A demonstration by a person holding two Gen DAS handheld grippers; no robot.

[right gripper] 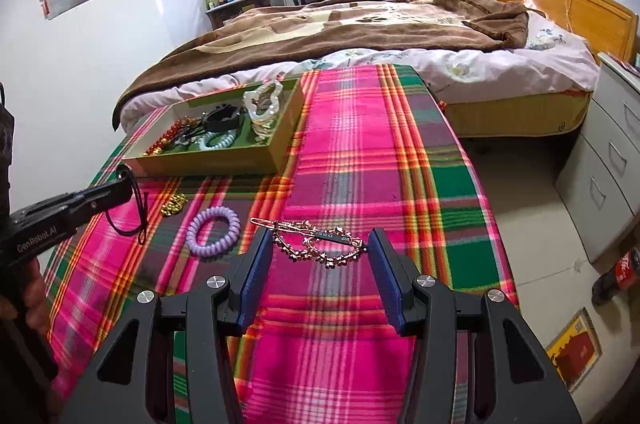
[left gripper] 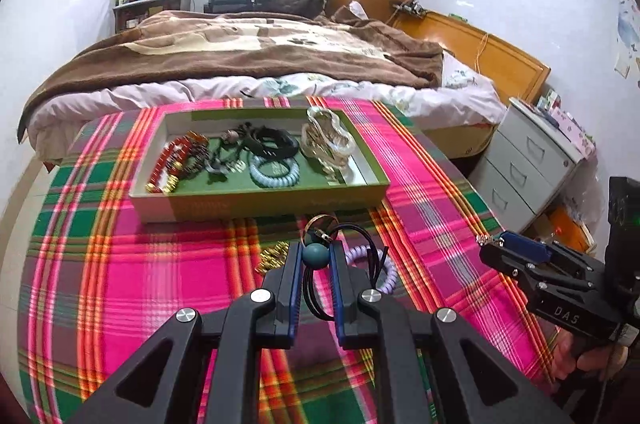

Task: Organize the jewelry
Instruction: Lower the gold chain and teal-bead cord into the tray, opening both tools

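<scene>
My left gripper (left gripper: 316, 253) is shut on a black cord necklace with a teal bead (left gripper: 315, 255) and a round pendant, held above the plaid cloth; its cord hangs down in the right wrist view (right gripper: 138, 208). My right gripper (right gripper: 320, 244) is open, its fingers on either side of a rose-gold flower hair clip (right gripper: 320, 242) lying on the cloth. A green tray (left gripper: 260, 198) at the back holds red beads, black bands, a pale blue coil tie and clear clips. A lilac coil tie (right gripper: 213, 230) and gold beads (right gripper: 174, 204) lie on the cloth.
The table carries a pink, green and orange plaid cloth (right gripper: 360, 152). A bed with a brown blanket (left gripper: 240, 52) stands behind it. A grey drawer cabinet (left gripper: 532, 164) is at the right. A cola bottle (right gripper: 616, 274) lies on the floor.
</scene>
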